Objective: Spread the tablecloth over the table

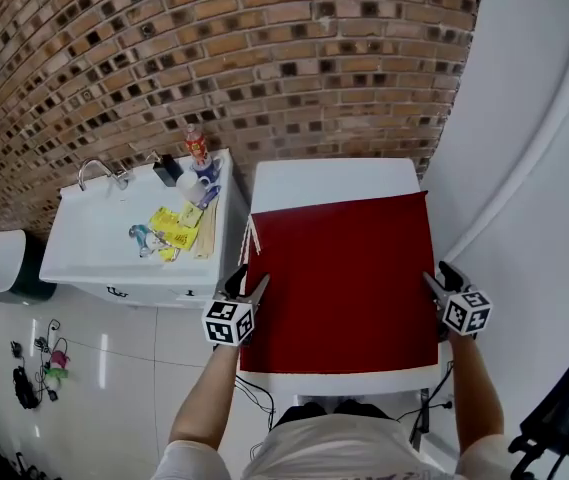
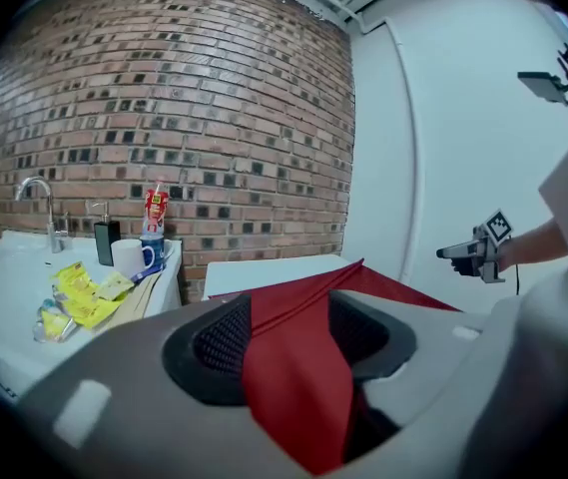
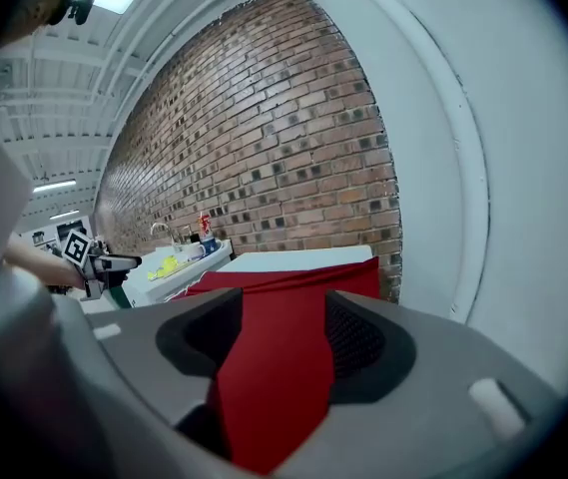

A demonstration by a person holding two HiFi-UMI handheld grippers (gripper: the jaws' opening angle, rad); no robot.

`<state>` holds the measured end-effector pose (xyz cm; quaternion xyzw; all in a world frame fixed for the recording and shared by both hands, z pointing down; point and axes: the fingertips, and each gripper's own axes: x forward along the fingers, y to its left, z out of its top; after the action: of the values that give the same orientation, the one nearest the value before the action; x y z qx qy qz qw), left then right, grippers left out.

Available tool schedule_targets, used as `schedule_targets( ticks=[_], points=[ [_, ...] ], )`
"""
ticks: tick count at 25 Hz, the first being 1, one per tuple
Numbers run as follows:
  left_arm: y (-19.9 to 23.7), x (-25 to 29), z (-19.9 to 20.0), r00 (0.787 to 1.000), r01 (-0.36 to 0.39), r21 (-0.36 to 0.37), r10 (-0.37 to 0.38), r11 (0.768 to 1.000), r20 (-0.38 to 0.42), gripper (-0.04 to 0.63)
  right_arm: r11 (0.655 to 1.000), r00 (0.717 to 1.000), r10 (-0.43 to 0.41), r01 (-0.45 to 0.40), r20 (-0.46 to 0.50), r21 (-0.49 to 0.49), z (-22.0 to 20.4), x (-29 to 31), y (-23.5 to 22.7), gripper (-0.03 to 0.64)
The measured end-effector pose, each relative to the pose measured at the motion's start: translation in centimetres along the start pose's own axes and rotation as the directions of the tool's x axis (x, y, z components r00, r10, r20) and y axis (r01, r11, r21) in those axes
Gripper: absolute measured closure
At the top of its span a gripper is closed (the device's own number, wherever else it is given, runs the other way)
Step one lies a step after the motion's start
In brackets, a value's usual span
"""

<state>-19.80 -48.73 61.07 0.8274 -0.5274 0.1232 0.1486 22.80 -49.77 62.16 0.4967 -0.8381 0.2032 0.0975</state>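
With my left claw [image 1: 247, 283] and right claw [image 1: 442, 276] each clamped on a side edge of the cloth [image 1: 344, 278], which lay over the surface [image 1: 334, 176] but short of its far end, I judged the spreading nearly done, needing an even pull forward.

White table [image 1: 334, 176] set against the brick wall [image 1: 264, 58]. Red tablecloth [image 1: 344, 278] lies flat on it and covers most of the top. Far strip bare, narrow white margin at the near edge. Pale thin pieces [image 1: 250, 238] at left edge, possibly sticks.
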Motion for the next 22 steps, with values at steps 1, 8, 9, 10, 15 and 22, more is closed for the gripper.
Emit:
schedule_targets(
  ticks=[1, 8, 9, 10, 15, 22],
  points=[
    [-0.3, -0.9, -0.8, 1.000, -0.009, 0.001, 0.009, 1.000, -0.003, 0.373, 1.000, 1.000, -0.004, 0.004, -0.005, -0.005, -0.8, -0.8, 0.3, 0.356],
    [-2.4, -7.7, -2.2, 0.993, -0.104, -0.006, 0.104, 0.995, 0.057, 0.591, 0.993, 0.990, -0.090, 0.098, 0.106, -0.071, -1.7, -8.0, 3.9, 0.575],
    [-3.0, -8.6, -2.2, 0.992, -0.108, 0.002, 0.108, 0.994, 0.065, 0.591, 0.992, 0.988, -0.092, 0.102, 0.126, -0.072, -1.6, -9.0, 4.6, 0.613],
    [-3.7, -9.5, -2.2, 0.991, -0.111, 0.004, 0.111, 0.994, 0.073, 0.591, 0.992, 0.986, -0.090, 0.100, 0.143, -0.071, -1.6, -9.9, 5.2, 0.614],
    [-7.2, -14.0, -3.0, 0.988, -0.124, -0.076, 0.130, 0.989, 0.082, 0.591, 0.994, 0.983, -0.065, 0.079, 0.174, -0.073, -1.8, -13.4, 8.4, 0.614],
    [-11.7, -17.7, -2.6, 0.988, -0.108, -0.050, 0.113, 0.993, 0.108, 0.591, 0.992, 0.975, -0.097, 0.112, 0.201, -0.065, -1.7, -16.6, 10.7, 0.614]
  ],
)
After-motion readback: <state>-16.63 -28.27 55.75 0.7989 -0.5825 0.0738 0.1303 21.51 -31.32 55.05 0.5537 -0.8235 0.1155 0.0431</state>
